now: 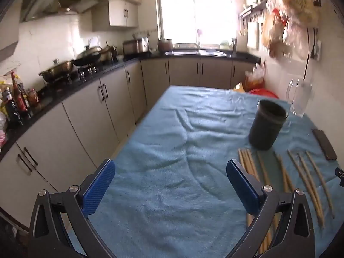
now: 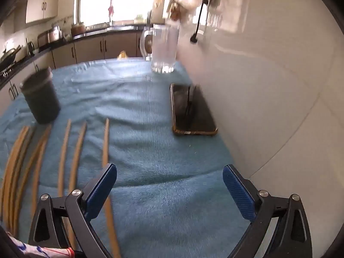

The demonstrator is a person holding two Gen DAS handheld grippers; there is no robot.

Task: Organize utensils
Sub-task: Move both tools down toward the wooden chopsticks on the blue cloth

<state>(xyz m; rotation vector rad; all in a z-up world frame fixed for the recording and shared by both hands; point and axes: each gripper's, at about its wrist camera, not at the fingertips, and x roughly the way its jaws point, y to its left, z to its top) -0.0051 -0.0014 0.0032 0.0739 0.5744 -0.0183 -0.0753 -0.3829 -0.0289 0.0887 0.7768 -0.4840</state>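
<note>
Left tongs [image 1: 171,177]: hanging wide open over the blue towel [image 1: 172,129], gripping nothing; blue pads facing each other across bare cloth.
Right tongs [image 2: 169,181]: also gaping wide and gripping nothing, hovering above the towel close to the white wall [image 2: 268,86].
Chopsticks [image 1: 301,178]: lying loose on the towel in a rough row, pointing toward 12 o'clock; in the left view they are sitting at 3 o'clock of the tongs, some passing under the right finger.
Chopsticks, right view [image 2: 73,157]: spreading out at 9 o'clock of the tongs; one stick is running under the left finger.
Dark cup [image 1: 267,124]: standing upright at 12 o'clock of the chopstick tips, just beside them; what it contains cannot be told.
Phone [image 2: 191,109]: lying flat, screen up, at 12 o'clock of the right tongs, hugging the wall.
Glass mug [image 2: 163,49]: standing beyond the phone at 12 o'clock, near the wall.
Kitchen counter [image 1: 64,86]: running along 9 to 11 o'clock in the left view, carrying pans [image 1: 58,71] and bottles [image 1: 13,101].
Hanging bags [image 1: 290,15]: dangling on the wall at 1 o'clock.
Writing: blurring too much to read on any item.
</note>
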